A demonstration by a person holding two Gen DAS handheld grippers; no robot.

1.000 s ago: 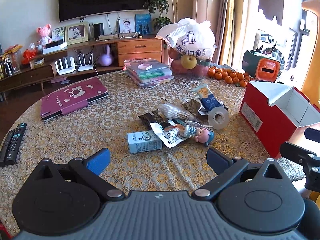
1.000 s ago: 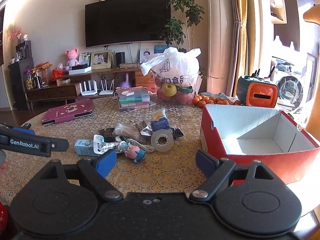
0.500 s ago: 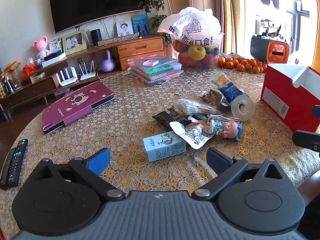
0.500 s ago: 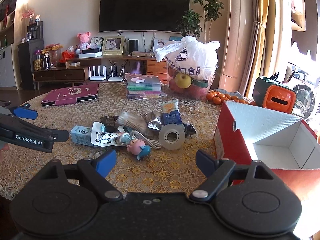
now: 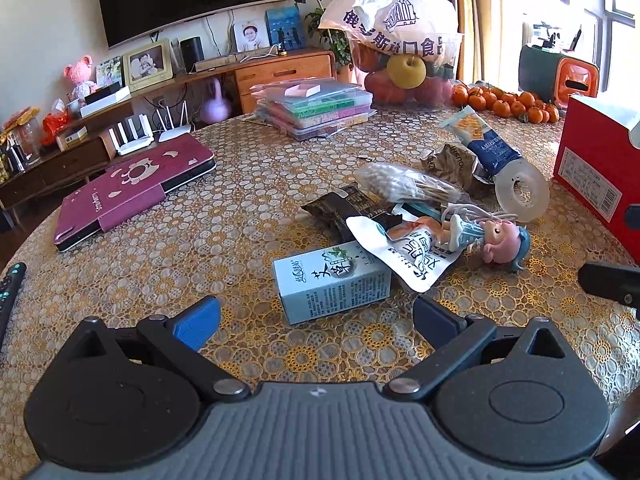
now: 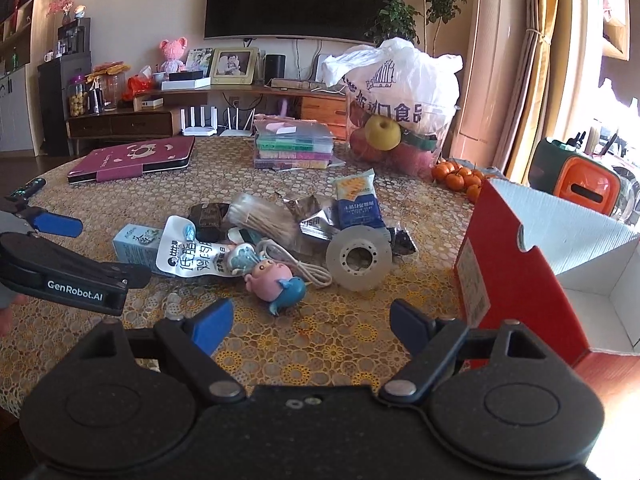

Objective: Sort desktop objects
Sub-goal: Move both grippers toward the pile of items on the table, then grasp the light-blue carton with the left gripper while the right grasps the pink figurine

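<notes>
Just ahead of the left gripper (image 5: 316, 318), fingers spread and empty: small carton (image 5: 332, 280), lying flat on the table (image 5: 200, 240), one end under a white pouch (image 5: 408, 256). Likely light, stiff; grip across long sides. Right gripper (image 6: 312, 322): likewise spread, empty, facing doll (image 6: 276, 278). Red box (image 6: 520, 264): beyond, open.

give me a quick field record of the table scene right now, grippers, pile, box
left gripper: open, empty, nearest the small carton
right gripper: open, empty, facing the doll
pile: carton, white pouch, doll, tape roll, cable, snack packets
red box: open, at the right of the pile, nothing seen in the visible part
table: yellow lace cloth
elsewhere: purple case, oranges, fruit bag
</notes>
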